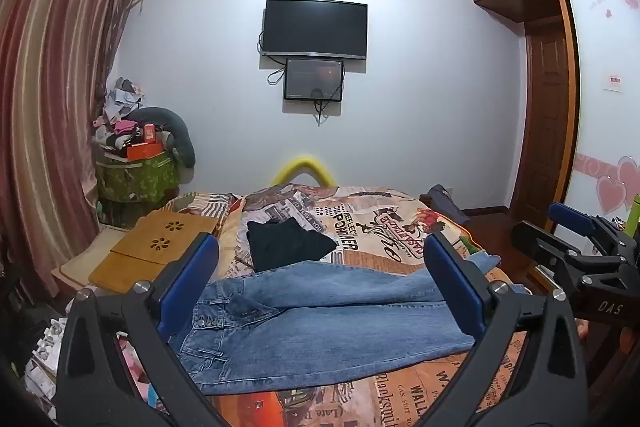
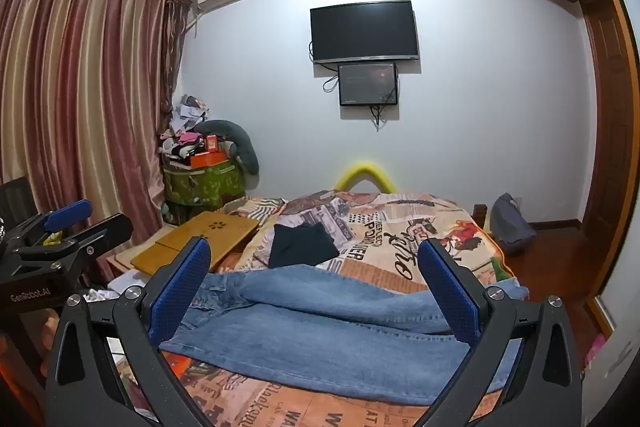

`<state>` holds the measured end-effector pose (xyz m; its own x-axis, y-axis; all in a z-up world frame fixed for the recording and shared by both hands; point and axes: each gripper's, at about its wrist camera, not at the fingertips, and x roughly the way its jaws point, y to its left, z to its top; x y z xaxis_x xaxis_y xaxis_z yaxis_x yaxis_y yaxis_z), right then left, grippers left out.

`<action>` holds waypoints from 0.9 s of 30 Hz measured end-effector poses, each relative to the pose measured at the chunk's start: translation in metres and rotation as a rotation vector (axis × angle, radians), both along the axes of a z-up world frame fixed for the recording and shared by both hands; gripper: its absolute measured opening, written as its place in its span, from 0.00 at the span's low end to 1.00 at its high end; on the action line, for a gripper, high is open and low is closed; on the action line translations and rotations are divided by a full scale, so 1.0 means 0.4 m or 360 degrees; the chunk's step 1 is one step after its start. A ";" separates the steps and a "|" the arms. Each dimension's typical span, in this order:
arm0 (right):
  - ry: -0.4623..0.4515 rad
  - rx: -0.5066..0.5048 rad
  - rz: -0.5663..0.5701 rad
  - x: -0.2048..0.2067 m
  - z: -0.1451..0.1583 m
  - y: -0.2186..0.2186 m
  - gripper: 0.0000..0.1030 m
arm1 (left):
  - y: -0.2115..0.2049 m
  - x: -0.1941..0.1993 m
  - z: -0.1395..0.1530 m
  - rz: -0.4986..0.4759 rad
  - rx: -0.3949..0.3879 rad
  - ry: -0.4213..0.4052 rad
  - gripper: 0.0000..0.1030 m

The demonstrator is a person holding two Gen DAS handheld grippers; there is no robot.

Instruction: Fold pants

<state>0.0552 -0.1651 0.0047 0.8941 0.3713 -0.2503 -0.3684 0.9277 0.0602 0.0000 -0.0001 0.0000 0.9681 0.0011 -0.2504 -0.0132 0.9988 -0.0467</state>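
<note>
Denim jeans [image 1: 320,311]: we see them flat across bedspread [image 1: 400,227].
Left gripper [image 1: 320,287]: our jaws wide apart, above jeans.
Right gripper [image 2: 316,287]: likewise spread, empty.

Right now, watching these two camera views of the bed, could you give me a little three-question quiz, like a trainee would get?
1. True or false: the blue jeans are already folded into a small square.
2. Which lies beyond the jeans on the bedspread? A) dark folded garment B) a pillow C) a laptop
3. Fill in: both the left gripper and right gripper are ____.

Key: 1 false, they lie stretched across the bed; 2 A; 3 open, holding nothing.
</note>
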 end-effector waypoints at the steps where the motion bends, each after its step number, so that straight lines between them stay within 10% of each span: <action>1: 0.0000 -0.0001 -0.0001 0.000 0.000 0.000 1.00 | 0.000 0.000 0.000 0.0002 0.0000 0.0000 1.00; 27: 0.0015 -0.0007 -0.0003 0.012 -0.004 -0.007 1.00 | 0.009 0.004 0.001 -0.0004 0.0000 0.0005 1.00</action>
